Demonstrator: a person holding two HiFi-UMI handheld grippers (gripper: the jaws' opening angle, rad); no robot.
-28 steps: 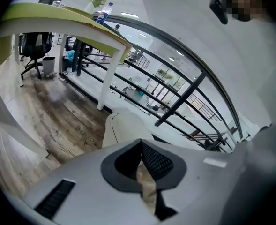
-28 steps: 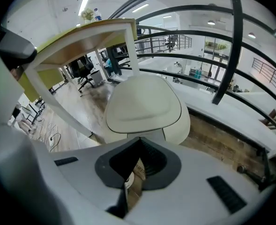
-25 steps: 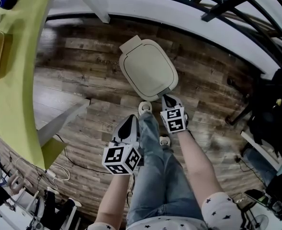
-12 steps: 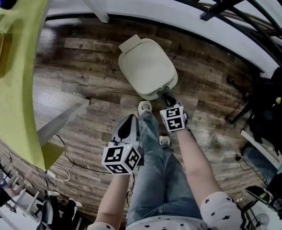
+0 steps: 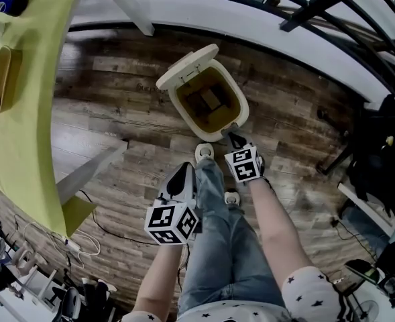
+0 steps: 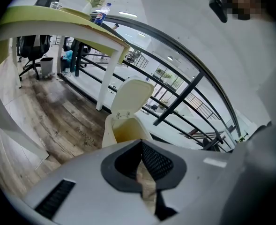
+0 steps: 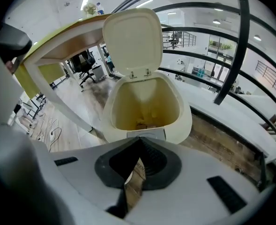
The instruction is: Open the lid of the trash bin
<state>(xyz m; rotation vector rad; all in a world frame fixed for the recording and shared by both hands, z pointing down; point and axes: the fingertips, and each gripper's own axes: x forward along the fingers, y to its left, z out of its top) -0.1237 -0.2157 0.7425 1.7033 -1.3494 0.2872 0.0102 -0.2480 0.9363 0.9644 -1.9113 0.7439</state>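
Just beyond the tip of your right gripper (image 7: 138, 143), the trash bin (image 7: 110, 125) is sitting with its front rim against the jaws. Those jaws are pinched together with nothing between them, and you're using them as one blunt point. That point is landing on the small grey panel (image 7: 146, 135) at the near edge of the rim. I'm judging that panel to be the release, though I can't tell how hard you're pressing.

On the far side from your tool, the lid (image 7: 133, 39) is standing upright on its hinges, so the opening looks as good as done. To finish it cleanly, you're wanting a straight pull-back toward yourself, without dragging sideways along the rim, since a light bin like this may slide or tip. You're also wanting to see the lid standing on its own once you let go.

Your left gripper (image 5: 184, 170) is hanging nearer to you, well apart from the bin. Its jaws are together too, and it's holding nothing.

Inside the bin, the walls are showing yellowish and it's looking mostly empty. A few small scraps (image 7: 145, 124) are lying on the bottom, too small to identify.
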